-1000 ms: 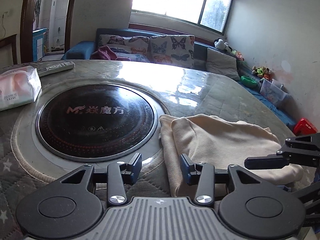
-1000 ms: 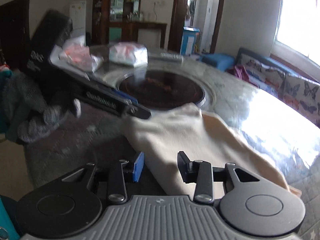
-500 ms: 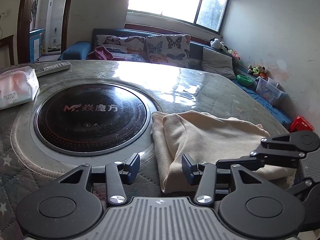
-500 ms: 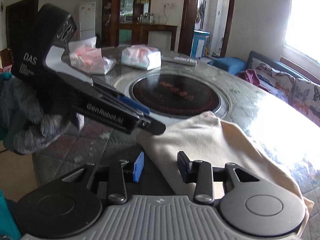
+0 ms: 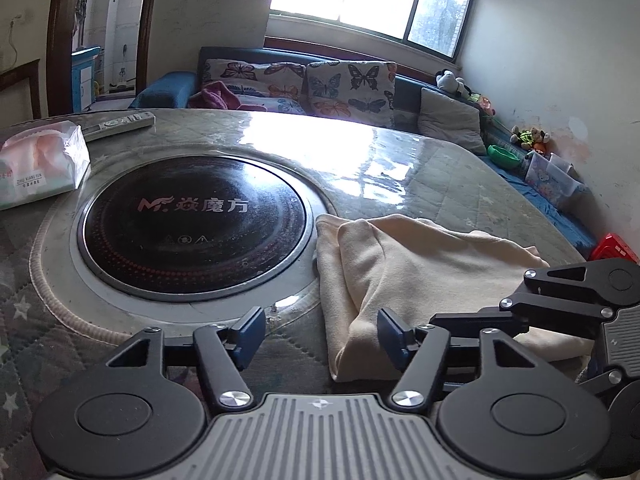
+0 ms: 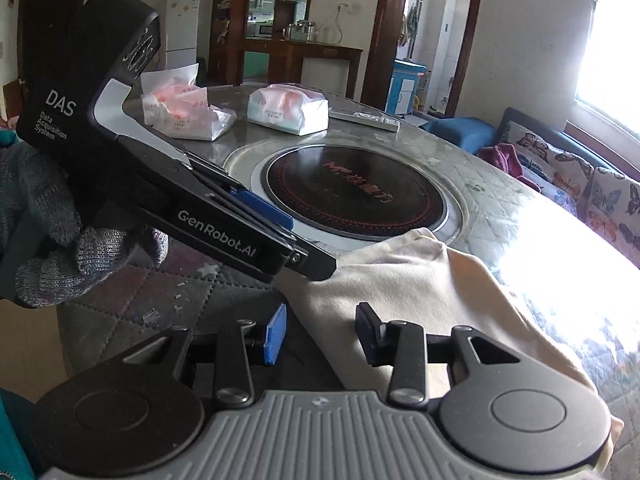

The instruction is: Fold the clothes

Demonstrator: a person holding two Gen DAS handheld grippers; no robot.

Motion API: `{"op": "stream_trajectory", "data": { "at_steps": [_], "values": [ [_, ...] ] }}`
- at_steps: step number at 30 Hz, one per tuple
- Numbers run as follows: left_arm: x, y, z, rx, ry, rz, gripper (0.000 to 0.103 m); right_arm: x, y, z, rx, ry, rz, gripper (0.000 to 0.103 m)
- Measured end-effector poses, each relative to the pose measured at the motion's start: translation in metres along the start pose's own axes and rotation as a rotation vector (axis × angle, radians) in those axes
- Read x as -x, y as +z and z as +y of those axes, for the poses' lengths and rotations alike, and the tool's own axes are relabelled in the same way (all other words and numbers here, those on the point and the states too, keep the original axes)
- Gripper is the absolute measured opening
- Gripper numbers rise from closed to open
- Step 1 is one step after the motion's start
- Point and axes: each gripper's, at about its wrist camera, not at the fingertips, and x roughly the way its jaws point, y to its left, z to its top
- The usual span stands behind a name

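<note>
A cream-coloured garment lies folded on the round table, right of the black hotplate; it also shows in the right wrist view. My left gripper is open and empty, its jaws just short of the garment's near left corner. My right gripper is open and empty, low over the garment's near edge. The right gripper's body shows at the right of the left wrist view. The left gripper's body, held by a grey-gloved hand, shows in the right wrist view.
A black round hotplate is set in the table's middle. Tissue packs and a remote control lie at the table's far side. A sofa with butterfly cushions stands behind the table under the window.
The right gripper has moved in lower along the garment's near edge, close beside my left gripper. The garment lies as before. Both grippers stay open.
</note>
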Motion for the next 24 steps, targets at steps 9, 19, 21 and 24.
{"op": "stream_trajectory", "data": {
  "at_steps": [9,19,21,24],
  "values": [
    [0.004,0.004,0.017,0.067,0.030,-0.011,0.077,-0.014,0.008,0.008,0.043,-0.002,0.006,0.041],
    [0.006,0.006,0.032,0.150,0.021,-0.012,0.079,-0.027,0.010,0.017,0.094,-0.044,0.031,0.040],
    [0.006,0.006,0.031,0.167,0.003,-0.008,0.079,-0.029,0.008,0.019,0.106,-0.055,0.035,0.037],
    [0.005,0.008,0.030,0.212,-0.048,-0.003,0.079,-0.028,0.008,0.017,0.087,-0.064,0.022,0.023]
  ]
}}
